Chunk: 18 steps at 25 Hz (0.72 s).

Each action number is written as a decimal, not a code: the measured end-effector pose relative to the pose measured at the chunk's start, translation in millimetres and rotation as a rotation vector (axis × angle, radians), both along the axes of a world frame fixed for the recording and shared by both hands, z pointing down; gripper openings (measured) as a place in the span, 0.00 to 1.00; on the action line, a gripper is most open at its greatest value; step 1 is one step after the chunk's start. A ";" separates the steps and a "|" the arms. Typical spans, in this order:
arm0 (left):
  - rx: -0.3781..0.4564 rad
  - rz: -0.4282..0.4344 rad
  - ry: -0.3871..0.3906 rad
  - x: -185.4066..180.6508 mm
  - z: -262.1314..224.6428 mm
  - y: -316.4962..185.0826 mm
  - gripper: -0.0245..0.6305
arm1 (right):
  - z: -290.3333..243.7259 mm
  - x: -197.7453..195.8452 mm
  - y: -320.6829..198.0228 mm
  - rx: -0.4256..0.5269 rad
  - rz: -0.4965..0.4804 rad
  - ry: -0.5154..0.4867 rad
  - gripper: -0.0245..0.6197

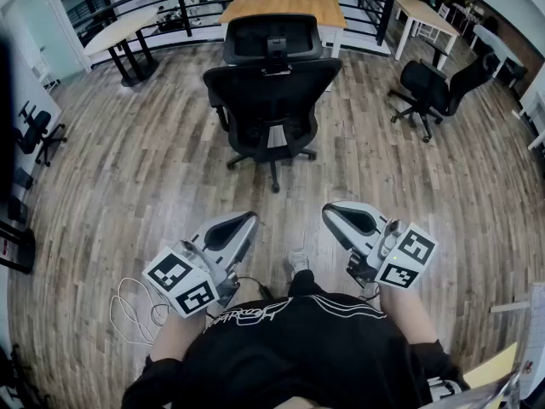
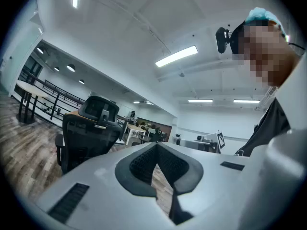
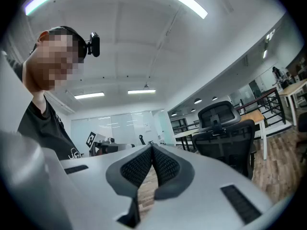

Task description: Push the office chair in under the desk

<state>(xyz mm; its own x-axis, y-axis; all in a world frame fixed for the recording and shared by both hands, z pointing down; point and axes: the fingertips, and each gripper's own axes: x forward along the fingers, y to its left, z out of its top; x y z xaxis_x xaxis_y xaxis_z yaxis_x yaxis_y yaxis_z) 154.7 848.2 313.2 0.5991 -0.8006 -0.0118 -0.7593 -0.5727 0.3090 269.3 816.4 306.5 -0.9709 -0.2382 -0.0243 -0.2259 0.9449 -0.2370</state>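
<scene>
Push not yet begun: left gripper and right gripper are both well short of the chair.
Nearest, the two grippers are held level, side by side behind the chair. Each has its jaws pressed together on nothing. Beyond them is bare floor, then the chair with its back to them and its seat towards the desk on its far side. I judge everything is left to do: reach the backrest, set the grippers against it and roll the chair forward until the seat is under the desk. Only the gripper views show the jaw pads meeting with no gap. Only the head view shows the chair's base on open floor, clear of the desk.
</scene>
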 end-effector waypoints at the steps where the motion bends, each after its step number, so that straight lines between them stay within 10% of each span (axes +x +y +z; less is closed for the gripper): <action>1: 0.002 0.002 0.003 0.2 -0.4 0.4 0.05 | 0.5 0.1 0.2 0.000 0.000 0.000 0.10; 18: 0.042 -0.042 -0.049 -0.3 0.2 -46.8 0.05 | 5.6 14.2 -57.2 -0.026 0.091 -0.026 0.10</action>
<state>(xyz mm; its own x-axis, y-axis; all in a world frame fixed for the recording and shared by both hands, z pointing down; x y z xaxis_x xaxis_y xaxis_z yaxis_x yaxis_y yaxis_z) 154.4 801.4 313.4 0.5653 -0.8247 -0.0175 -0.7967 -0.5513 0.2476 283.5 759.2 312.1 -0.9445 -0.3258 -0.0415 -0.3036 0.9143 -0.2680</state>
